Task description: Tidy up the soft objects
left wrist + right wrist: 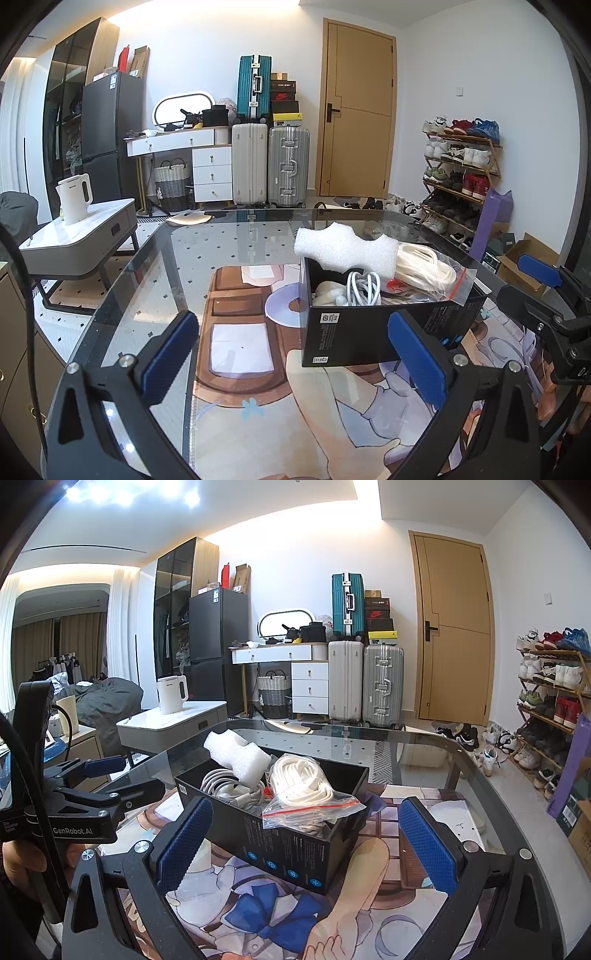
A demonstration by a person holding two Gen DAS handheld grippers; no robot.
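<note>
- both grippers sit nearest, empty: left gripper [291, 354] spread wide, right gripper [306, 842] spread wide, neither touching anything.
- just beyond them, black box [280, 845] on the bench [221, 251] holds the soft things: foam block [343, 249], white cable [364, 288], bagged cord [306, 786].
- risk: foam and bag ride above the rim; a nudge could tip them out, or slide the light box over the mat.
- open bench lies left of the box; the far glass edge is near behind it.
</note>
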